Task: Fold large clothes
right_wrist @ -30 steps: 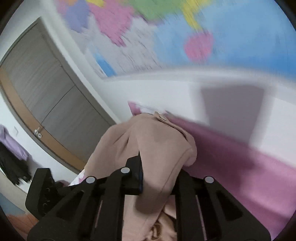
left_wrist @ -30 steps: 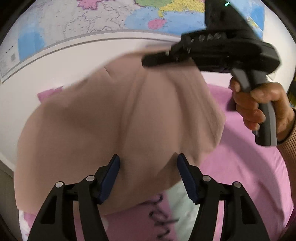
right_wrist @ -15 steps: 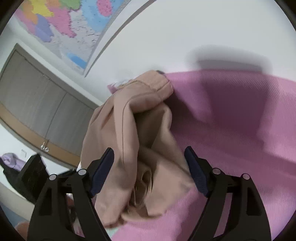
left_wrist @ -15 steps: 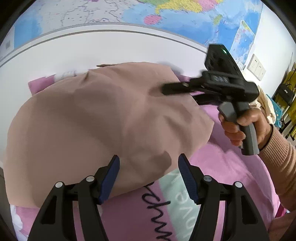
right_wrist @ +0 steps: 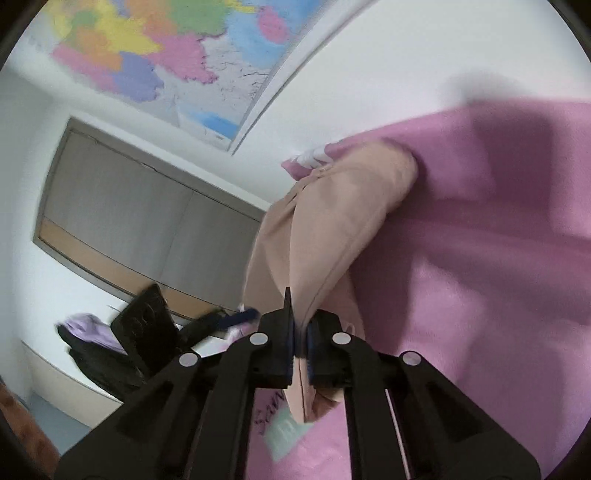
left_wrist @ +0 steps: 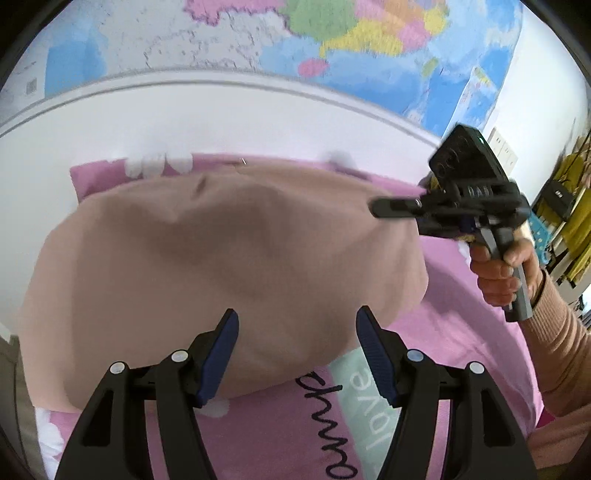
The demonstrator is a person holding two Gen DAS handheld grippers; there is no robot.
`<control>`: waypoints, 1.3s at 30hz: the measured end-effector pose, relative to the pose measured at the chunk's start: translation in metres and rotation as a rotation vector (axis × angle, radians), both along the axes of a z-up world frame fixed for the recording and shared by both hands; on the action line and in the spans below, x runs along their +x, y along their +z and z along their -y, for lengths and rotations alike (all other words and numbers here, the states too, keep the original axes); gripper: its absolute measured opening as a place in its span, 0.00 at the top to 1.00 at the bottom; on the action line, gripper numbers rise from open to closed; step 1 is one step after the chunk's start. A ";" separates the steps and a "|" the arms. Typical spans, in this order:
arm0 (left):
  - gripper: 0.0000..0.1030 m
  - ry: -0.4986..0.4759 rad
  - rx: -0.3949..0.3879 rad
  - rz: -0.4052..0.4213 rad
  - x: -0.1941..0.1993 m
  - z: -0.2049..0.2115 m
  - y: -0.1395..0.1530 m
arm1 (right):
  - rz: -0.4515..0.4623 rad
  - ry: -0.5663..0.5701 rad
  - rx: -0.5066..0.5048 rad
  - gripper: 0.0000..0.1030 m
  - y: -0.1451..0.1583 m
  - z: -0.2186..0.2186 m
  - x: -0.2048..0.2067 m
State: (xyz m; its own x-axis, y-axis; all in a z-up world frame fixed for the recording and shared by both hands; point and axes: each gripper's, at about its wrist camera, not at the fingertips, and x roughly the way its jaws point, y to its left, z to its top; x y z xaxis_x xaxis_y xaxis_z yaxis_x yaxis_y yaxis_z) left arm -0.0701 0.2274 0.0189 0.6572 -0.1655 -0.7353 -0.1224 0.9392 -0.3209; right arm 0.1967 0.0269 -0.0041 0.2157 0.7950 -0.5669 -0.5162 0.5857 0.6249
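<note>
Looking through left wrist: left tongs (left_wrist: 297, 349) opening, nothing between pads; beige garment (left_wrist: 229, 258) fills frame centre on pink bed (left_wrist: 461, 332), long axis left-right. Right wrist: right tongs (right_wrist: 300, 349) clamped on garment's edge, lower centre.

One beige garment (left_wrist: 229, 258), centre frame. One pink printed bedspread (left_wrist: 461, 350) beneath. One wall map (left_wrist: 258, 33), top. Two grippers: left gripper (left_wrist: 297, 354), right gripper (right_wrist: 300, 350). One hand (left_wrist: 498, 273), right edge.
</note>
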 end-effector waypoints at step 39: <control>0.22 0.321 0.284 -0.141 -0.004 0.017 -0.024 | 0.474 -0.009 -0.510 0.51 -0.046 -0.055 -0.086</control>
